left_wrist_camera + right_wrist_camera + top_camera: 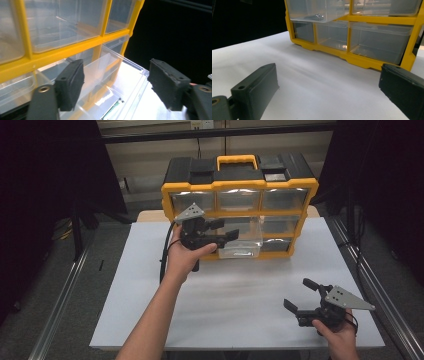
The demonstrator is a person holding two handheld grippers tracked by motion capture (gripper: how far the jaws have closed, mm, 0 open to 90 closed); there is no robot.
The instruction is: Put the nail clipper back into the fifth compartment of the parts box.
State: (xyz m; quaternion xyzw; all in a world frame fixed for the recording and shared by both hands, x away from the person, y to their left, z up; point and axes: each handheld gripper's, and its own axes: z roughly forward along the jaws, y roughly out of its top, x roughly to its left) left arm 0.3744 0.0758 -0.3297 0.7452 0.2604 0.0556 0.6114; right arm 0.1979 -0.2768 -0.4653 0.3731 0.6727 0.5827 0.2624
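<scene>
Your right tool sits nearest the camera, low over the front right of the counter, jaws spread wide and holding nothing. It's well apart from the organizer, parked.

Your left tool is the working one. It's up at the cabinet's middle row, jaws spread, nothing pinched. In the left gripper view the pulled-out clear drawer sits between and beyond the two pads; the left pad is close to the drawer's near wall, but I can't tell if it's touching. From above the drawer sticks out of the centre slot over the counter, the neighbouring bins seated flush.

Something small and metallic lies on the drawer floor; too blurred to name. The right gripper view catches a similar glint through the drawer bottom.

My read: the drawer is open and you're either going in for the contents or lining up to push it shut.

Next move:
- For a pick, tip the left tool down into the drawer, keeping the pads clear of the thin side walls.
- For a close, square one pad on the front face and push straight, no side load.
- If the cabinet slides, brace it with the right tool.
</scene>
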